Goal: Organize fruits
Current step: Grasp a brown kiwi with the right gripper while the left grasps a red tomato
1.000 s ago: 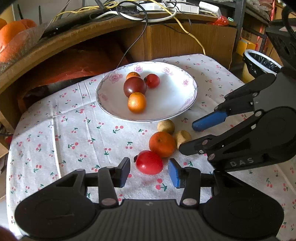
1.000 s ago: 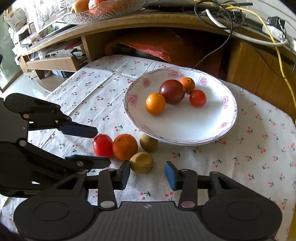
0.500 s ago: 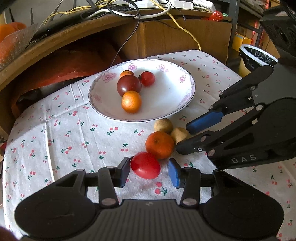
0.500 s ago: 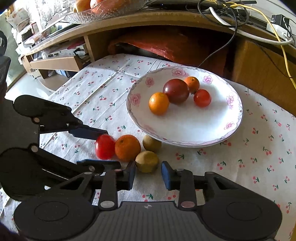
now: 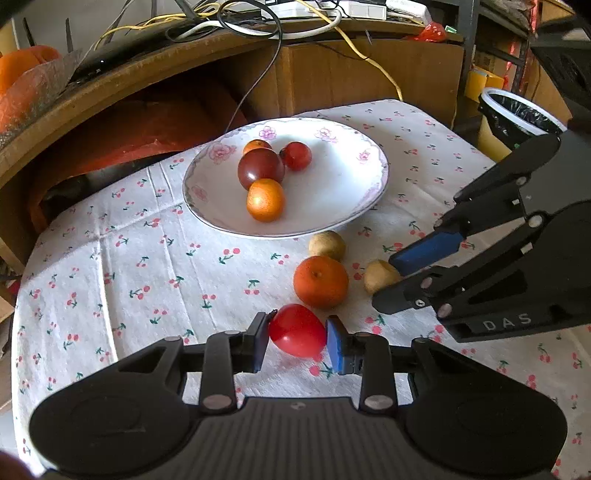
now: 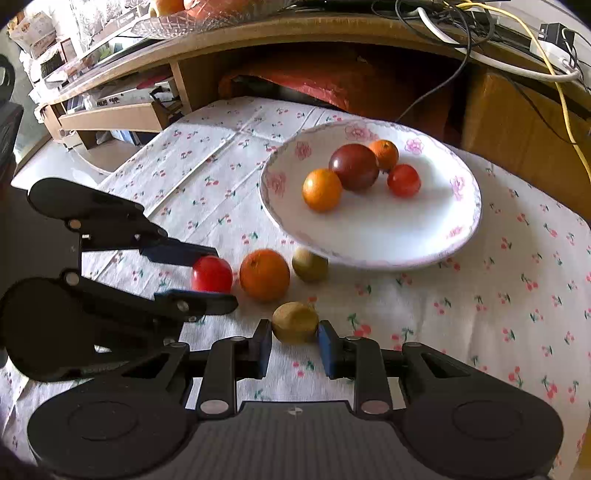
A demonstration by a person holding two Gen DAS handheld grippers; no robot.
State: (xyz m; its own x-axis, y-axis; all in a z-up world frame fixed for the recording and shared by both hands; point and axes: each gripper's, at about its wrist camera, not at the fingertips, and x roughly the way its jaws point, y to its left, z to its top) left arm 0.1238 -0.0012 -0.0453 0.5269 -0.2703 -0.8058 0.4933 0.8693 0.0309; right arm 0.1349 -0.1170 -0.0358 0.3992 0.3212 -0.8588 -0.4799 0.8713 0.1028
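The left gripper [image 5: 297,341] has its fingers closed against both sides of the red tomato [image 5: 297,330], which sits on the cherry-print cloth [image 5: 147,266] covering the worktop. In the right wrist view the same tomato shows between those two fingers, just left of the orange [image 6: 264,274].

The right gripper [image 6: 294,341] has its fingers on either side of a brown fruit [image 6: 295,322] (a kiwi, by its look), touching or all but touching it; whether they truly pinch it I cannot tell. From the left view that fruit peeks out between the blue pad and the black finger below it.

Tomato, orange and a second brown fruit [image 5: 327,245] lie in a short row on the cloth; the orange lies close to both, and the second brown fruit lies at the plate's near rim.

The plate [image 5: 347,206] is white with pink flowers on its edge. It holds four fruits bunched together: a small orange [image 5: 265,199] nearest, a dark plum-coloured tomato [image 5: 261,168] behind it, another small orange [image 5: 257,146] at the back and a small red tomato [image 5: 296,156] to one side.

Behind the worktop runs a wooden shelf [image 5: 110,92] strewn with cables [image 5: 258,26]. A lined bin [image 5: 513,116] stands off the right edge in the left view.
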